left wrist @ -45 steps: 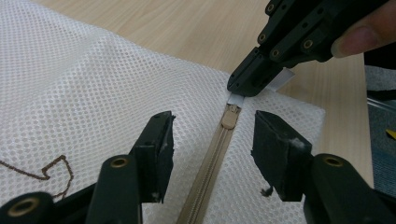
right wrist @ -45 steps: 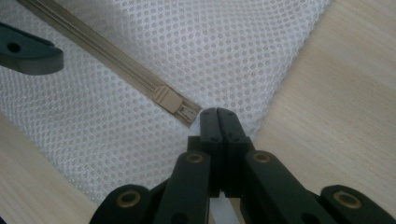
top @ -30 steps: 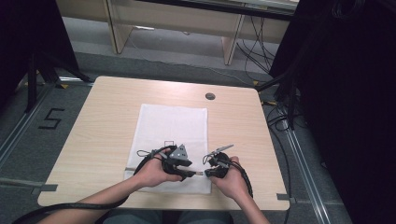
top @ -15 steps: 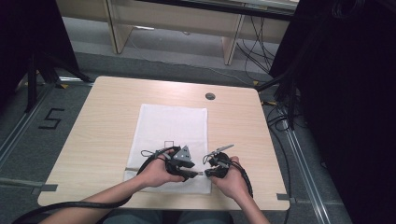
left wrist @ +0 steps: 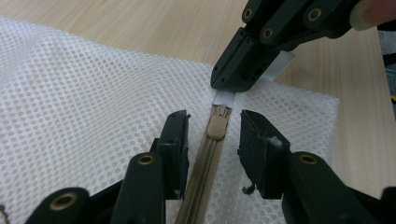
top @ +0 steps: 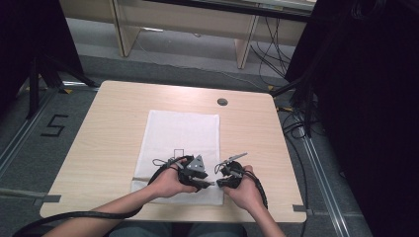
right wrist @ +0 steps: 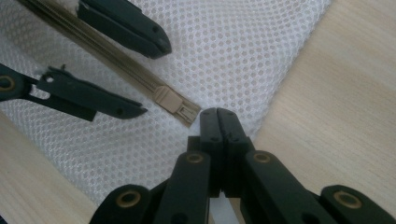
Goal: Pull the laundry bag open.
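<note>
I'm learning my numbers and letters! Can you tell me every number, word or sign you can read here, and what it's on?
"5": a big black numeral marked on the grey floor, left of the table.
The small black square outline on the white mesh bag: a mark with no writing that can be read.
No other words, labels or brands can be read.

A white honeycomb-mesh bag [left wrist: 93,93] carries a beige zipper [left wrist: 215,128] with a white tab [left wrist: 224,97]; black grippers, pale wood-grain counter [top: 113,123].

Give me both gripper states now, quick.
Left gripper: jaws open, just been closing, astride the zipper slider, not pressing it.
Right gripper: jaws shut on the white tab at the zipper's end.
</note>
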### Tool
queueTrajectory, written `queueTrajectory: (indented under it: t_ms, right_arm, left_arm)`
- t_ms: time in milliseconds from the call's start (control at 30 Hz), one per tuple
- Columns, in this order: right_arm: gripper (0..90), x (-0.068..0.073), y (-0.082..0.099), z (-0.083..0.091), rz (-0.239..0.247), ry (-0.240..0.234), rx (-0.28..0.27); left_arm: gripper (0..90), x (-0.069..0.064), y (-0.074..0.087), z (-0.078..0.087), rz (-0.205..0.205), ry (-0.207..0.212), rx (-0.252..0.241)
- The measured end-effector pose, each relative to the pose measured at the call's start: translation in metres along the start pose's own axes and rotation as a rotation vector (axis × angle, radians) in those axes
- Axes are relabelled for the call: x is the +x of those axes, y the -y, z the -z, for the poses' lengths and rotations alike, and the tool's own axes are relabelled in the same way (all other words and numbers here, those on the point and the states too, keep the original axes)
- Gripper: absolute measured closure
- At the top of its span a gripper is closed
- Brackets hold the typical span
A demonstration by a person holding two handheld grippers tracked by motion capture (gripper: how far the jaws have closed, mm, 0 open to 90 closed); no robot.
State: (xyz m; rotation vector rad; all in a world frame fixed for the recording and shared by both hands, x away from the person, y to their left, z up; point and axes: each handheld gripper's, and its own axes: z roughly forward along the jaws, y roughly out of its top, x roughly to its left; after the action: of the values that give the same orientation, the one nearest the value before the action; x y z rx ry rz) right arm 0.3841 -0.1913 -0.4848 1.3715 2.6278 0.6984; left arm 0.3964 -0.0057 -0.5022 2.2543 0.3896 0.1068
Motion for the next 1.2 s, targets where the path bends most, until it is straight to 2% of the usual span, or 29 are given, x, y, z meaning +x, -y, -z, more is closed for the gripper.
queueTrajectory:
  t_ms: [33, 133, 233, 267, 333, 367, 433, 500, 533, 600, 700, 733, 767, 800, 933, 1033, 1133, 1200]
  right_arm:
    - [90.0, 0.0, 0.0, 0.0, -0.001, 0.0, 0.0]
    - [90.0, 0.0, 0.0, 0.0, -0.003, -0.001, 0.0]
    - [90.0, 0.0, 0.0, 0.0, -0.001, -0.002, -0.002]
    - [90.0, 0.0, 0.0, 0.0, 0.0, -0.003, -0.002]
    - [90.0, 0.0, 0.0, 0.0, 0.0, -0.002, 0.0]
    - [90.0, 0.001, 0.0, 0.0, -0.006, -0.004, 0.002]
    - [90.0, 0.001, 0.0, 0.0, -0.006, -0.001, 0.001]
    - [90.0, 0.001, 0.0, 0.0, -0.006, -0.003, 0.002]
    - [90.0, 0.001, 0.0, 0.0, -0.004, -0.003, 0.001]
    - [90.0, 0.001, 0.0, 0.0, -0.005, -0.003, 0.0]
    - [90.0, 0.001, 0.0, 0.0, -0.005, -0.002, 0.001]
    - [90.0, 0.001, 0.0, 0.0, -0.005, -0.002, 0.001]
    - [90.0, 0.001, 0.0, 0.0, -0.005, -0.001, 0.001]
    - [90.0, 0.001, 0.0, 0.0, -0.006, 0.001, 0.0]
    - [90.0, 0.001, 0.0, 0.0, -0.006, -0.001, 0.0]
    - [90.0, 0.001, 0.0, 0.0, -0.014, -0.002, 0.004]
    - [90.0, 0.001, 0.0, 0.0, -0.013, -0.002, 0.003]
    - [90.0, 0.0, 0.0, 0.0, -0.013, -0.004, 0.005]
  left_arm:
    - [62.8, -0.001, -0.001, -0.002, 0.009, 0.002, 0.0]
    - [64.0, -0.001, -0.003, -0.005, -0.014, 0.005, 0.008]
    - [65.3, -0.001, -0.003, -0.009, -0.006, 0.005, 0.013]
    - [65.7, 0.0, -0.003, -0.01, -0.019, 0.007, 0.014]
    - [66.7, -0.001, -0.005, -0.012, -0.003, 0.011, 0.016]
    - [67.1, -0.001, -0.006, -0.013, -0.022, 0.01, 0.021]
    - [68.6, -0.002, -0.007, -0.016, -0.008, 0.019, 0.014]
    - [69.5, -0.003, -0.007, -0.019, -0.013, 0.019, 0.006]
    - [69.8, -0.004, -0.006, -0.02, 0.002, 0.017, 0.01]
    - [71.0, -0.002, -0.006, -0.02, -0.008, 0.02, 0.009]
    - [73.8, 0.0, -0.007, -0.019, 0.011, 0.026, 0.017]
    - [74.1, 0.0, -0.007, -0.019, -0.007, 0.022, 0.027]
    - [74.5, -0.001, -0.007, -0.019, 0.005, 0.018, 0.028]
    - [74.8, -0.001, -0.008, -0.019, -0.013, 0.018, 0.027]
    - [75.0, -0.003, -0.008, -0.018, -0.02, 0.01, 0.022]
    - [74.0, -0.001, -0.008, -0.015, -0.026, 0.021, 0.009]
    - [72.1, 0.0, -0.008, -0.013, 0.003, 0.027, 0.003]
    - [72.1, 0.001, -0.007, -0.014, 0.003, 0.031, 0.004]
